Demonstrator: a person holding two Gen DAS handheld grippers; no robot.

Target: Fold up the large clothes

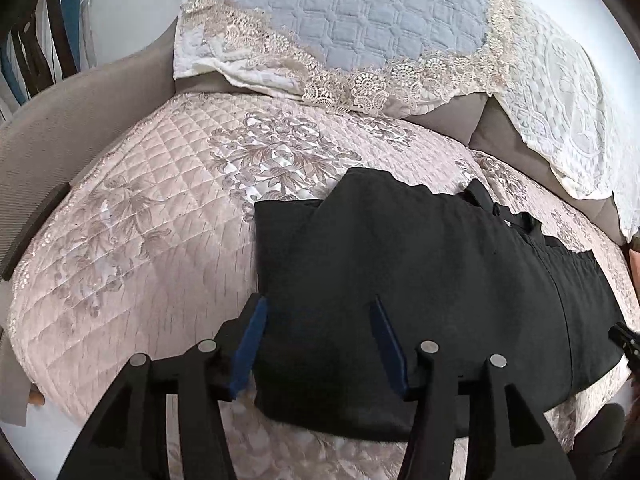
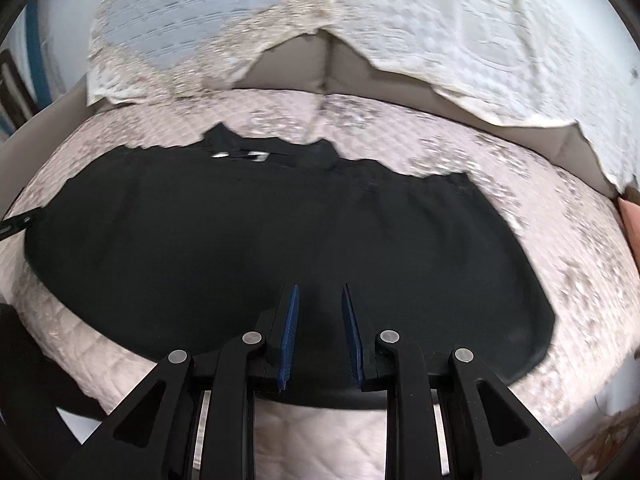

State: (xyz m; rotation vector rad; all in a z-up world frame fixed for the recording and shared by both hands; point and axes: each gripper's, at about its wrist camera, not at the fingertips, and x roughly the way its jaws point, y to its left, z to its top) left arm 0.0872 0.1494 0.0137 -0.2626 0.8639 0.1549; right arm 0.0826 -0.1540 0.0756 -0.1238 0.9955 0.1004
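Observation:
A black garment (image 1: 420, 272) lies flat as a long folded band across the pink quilted cover (image 1: 160, 240). In the right wrist view the garment (image 2: 280, 224) spans most of the seat, with a small white label at its far edge. My left gripper (image 1: 319, 302) hovers over the garment's left end. Its blue pads (image 1: 250, 344) stand wide apart and nothing is pinched between them. My right gripper (image 2: 320, 286) is above the garment's near edge, toward the middle. Its jaws stand a narrow gap apart, with the cloth lying flat below them.
A blue-grey lace-edged cushion (image 1: 360, 12) and a white lace cover (image 1: 560, 92) lean on the sofa back. The grey armrest (image 1: 72, 128) is on the left, with a dark chair (image 1: 32, 48) beyond it. The seat's front edge (image 2: 320, 432) is close below the grippers.

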